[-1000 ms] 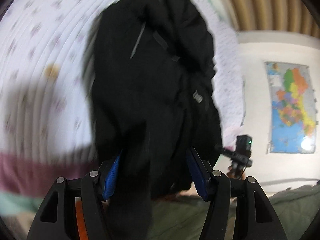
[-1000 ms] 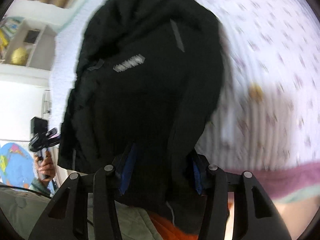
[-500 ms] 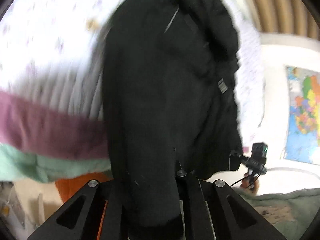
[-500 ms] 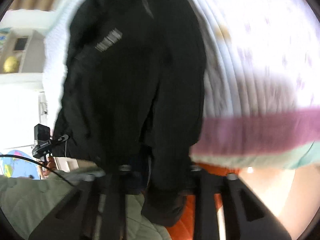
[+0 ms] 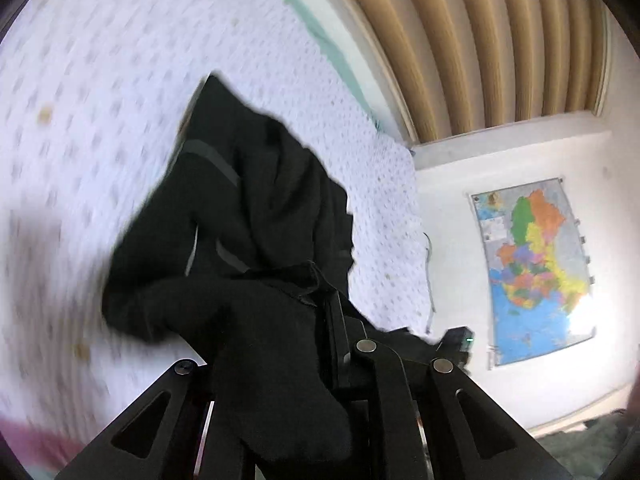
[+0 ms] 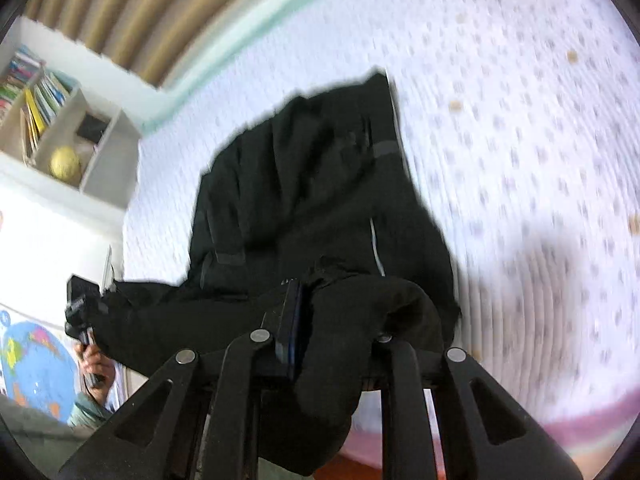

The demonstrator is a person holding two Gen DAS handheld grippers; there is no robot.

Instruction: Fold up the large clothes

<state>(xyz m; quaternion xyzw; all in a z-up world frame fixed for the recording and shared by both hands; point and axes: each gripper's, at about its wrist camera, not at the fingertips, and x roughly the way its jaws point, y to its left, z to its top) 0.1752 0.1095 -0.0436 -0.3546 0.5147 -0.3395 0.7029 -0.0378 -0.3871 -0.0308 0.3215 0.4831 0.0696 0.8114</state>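
Where left view shows wall map [image 5: 534, 270], right shows bookshelf [image 6: 52, 128], apparently.

Both wrist views, blurred, closely share the jacket [image 5: 256, 240].

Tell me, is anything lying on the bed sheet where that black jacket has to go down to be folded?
Nothing visible. Both grippers, left and right, are shut on the black jacket, and the dotted bed sheet around it shows only its print. What lies under the jacket is hidden.

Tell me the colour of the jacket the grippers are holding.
The jacket is black with thin grey strips, clearest in the right wrist view.
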